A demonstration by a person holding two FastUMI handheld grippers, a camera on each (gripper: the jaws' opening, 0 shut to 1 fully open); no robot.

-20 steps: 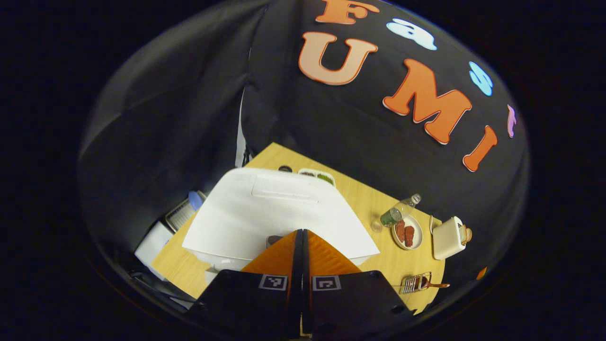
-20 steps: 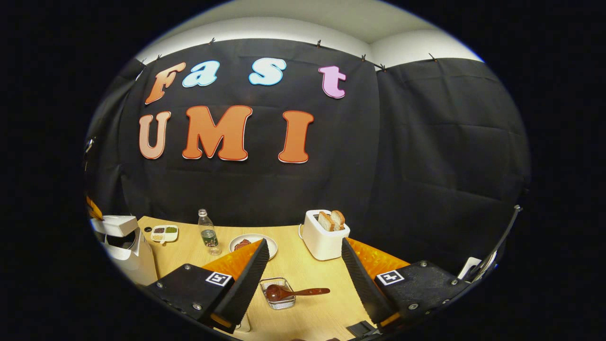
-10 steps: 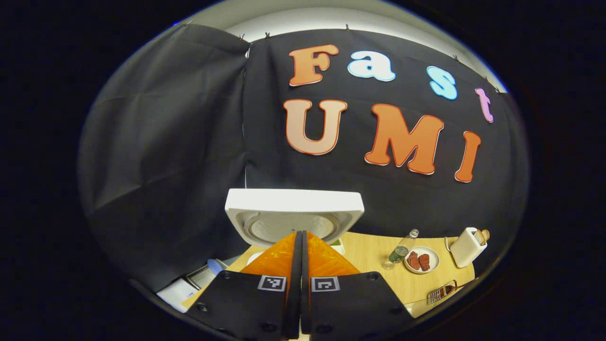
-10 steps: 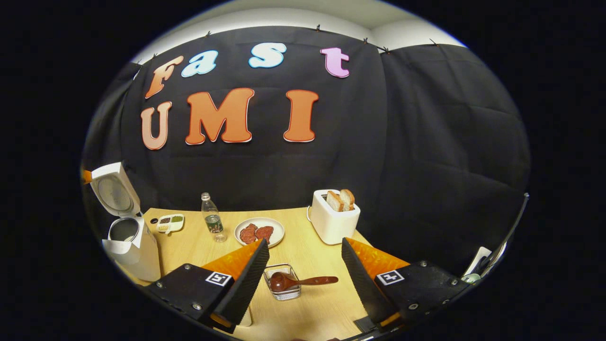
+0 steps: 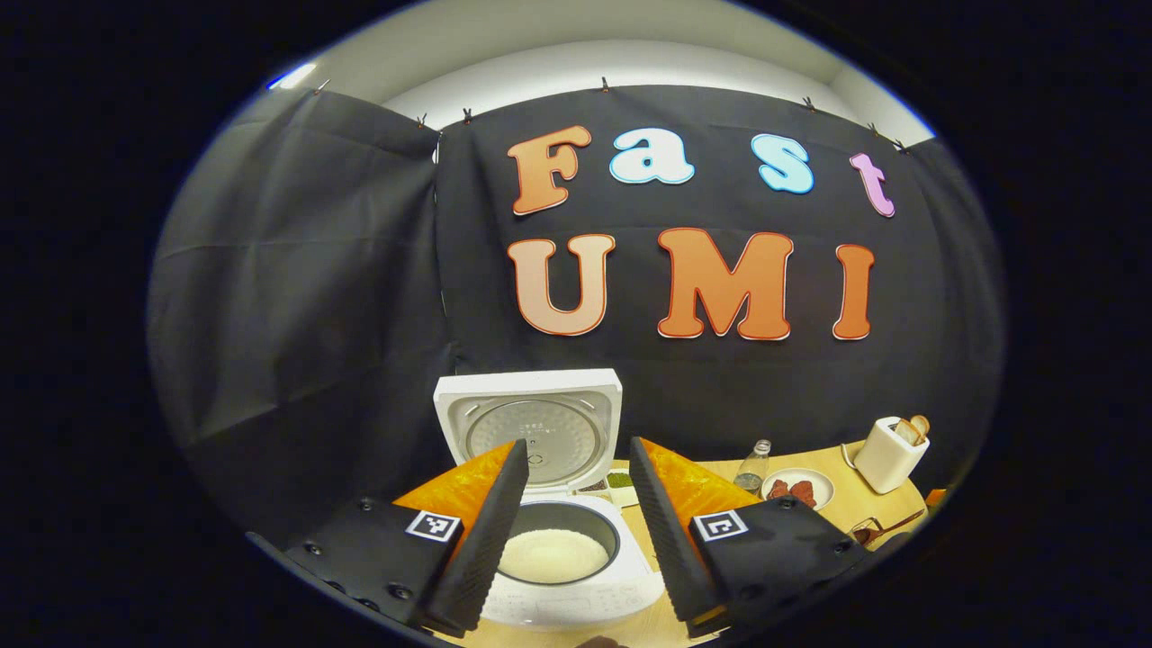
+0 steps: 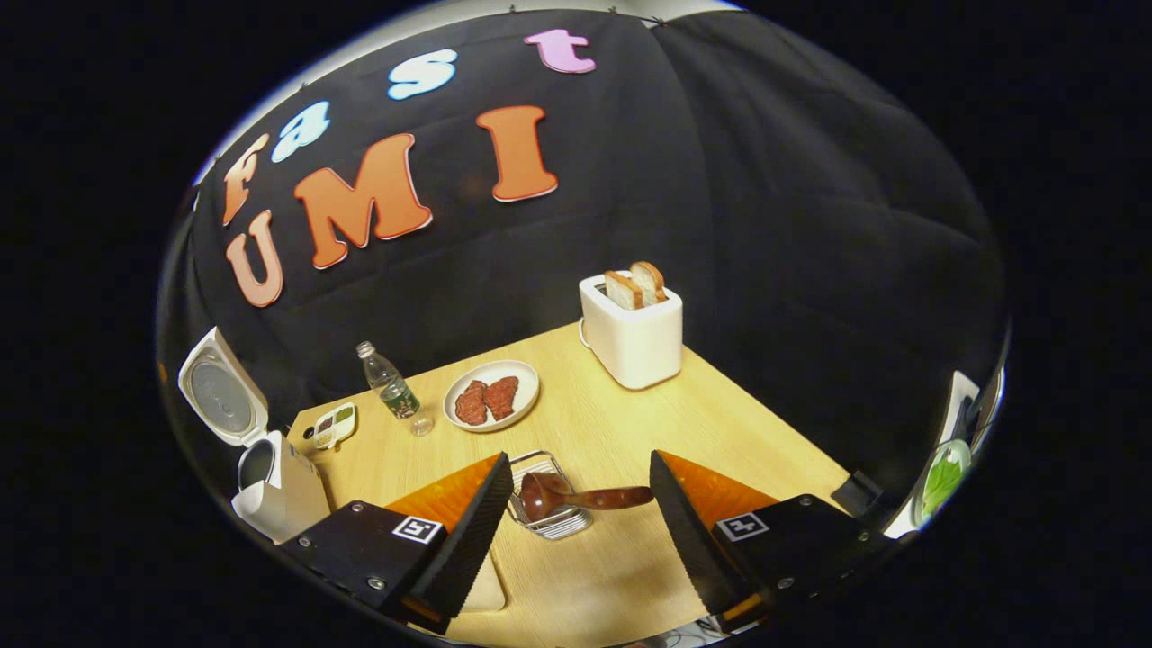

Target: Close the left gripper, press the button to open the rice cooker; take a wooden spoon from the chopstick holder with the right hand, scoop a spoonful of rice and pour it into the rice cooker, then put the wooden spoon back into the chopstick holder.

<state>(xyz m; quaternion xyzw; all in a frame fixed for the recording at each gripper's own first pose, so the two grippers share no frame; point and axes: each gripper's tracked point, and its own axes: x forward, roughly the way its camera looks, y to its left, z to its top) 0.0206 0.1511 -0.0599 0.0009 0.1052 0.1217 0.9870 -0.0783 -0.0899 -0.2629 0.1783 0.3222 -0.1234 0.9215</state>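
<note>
Right gripper view has the bench point(image 6: 630, 423) with the open rice cooker point(image 6: 270, 477) far left. Just ahead, between the spread fingers of the right gripper point(image 6: 576, 531), the wooden spoon point(image 6: 585, 496) lies across its wire holder point(image 6: 551, 517), handle pointing right. The left gripper point(image 5: 571, 522) hangs open, empty, over the cooker.
</note>
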